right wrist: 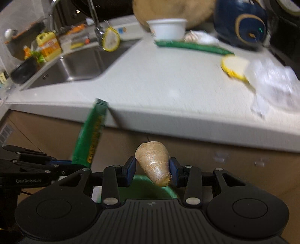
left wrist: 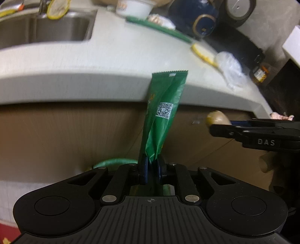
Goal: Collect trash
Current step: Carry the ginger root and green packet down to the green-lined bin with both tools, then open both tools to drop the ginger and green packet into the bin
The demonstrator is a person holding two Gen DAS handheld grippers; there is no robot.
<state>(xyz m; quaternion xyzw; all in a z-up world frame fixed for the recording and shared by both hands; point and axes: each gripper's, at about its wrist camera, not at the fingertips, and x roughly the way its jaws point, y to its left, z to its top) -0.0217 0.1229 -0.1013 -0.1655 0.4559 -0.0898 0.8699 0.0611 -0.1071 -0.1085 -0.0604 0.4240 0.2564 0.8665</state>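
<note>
You face a pale stone countertop (right wrist: 159,80) with a steel sink (right wrist: 78,63) and faucet (right wrist: 93,16) set in, tan cabinet fronts (left wrist: 75,135) below, grey wall (left wrist: 271,18) behind

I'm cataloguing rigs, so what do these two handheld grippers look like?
Both are matte black, with a ribbed body, two round caps and silver rivets on the linkages. The fingers carry blue pads. The right gripper is marked "DAS"; the left gripper reads "GenRobot.AI". No cables show.
</note>
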